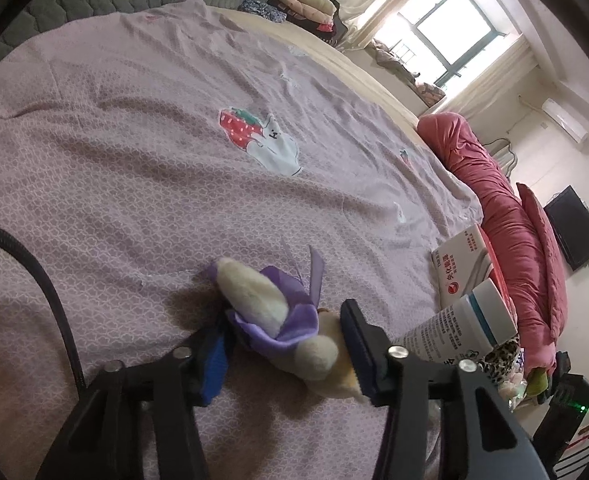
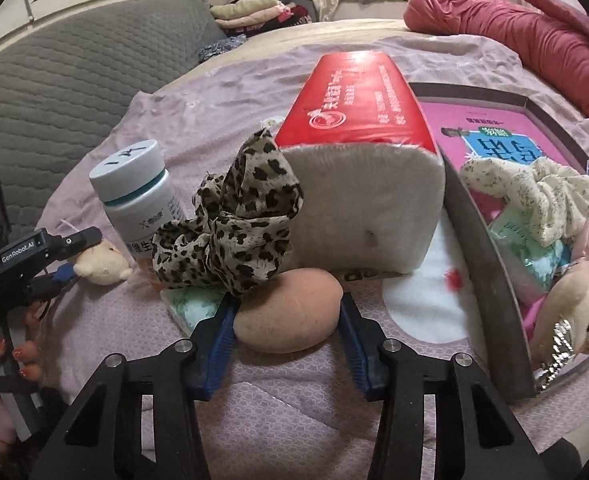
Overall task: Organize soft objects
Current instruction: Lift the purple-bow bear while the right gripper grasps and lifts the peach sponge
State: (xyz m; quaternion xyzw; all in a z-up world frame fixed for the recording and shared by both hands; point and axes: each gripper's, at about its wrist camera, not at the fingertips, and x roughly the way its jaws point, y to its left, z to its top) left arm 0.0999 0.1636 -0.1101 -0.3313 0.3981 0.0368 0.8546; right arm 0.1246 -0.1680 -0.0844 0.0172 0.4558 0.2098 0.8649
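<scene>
Two tools worked the bed point(image 1: 134, 152): the left tool point(image 1: 282, 344) clamped a plush toy point(image 1: 278, 320), the right tool point(image 2: 286, 320) a peach sponge point(image 2: 290, 312). A tray point(image 2: 490, 280) near the bed's edge held plush toys and a scrunchie point(image 2: 534, 196).

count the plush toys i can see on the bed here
2. A small cream plush toy with a purple fabric wrap lies between the left tongs, beside the white bottle. A beige plush toy sits in the grey tray at right. More may be hidden under the tray's contents.
</scene>
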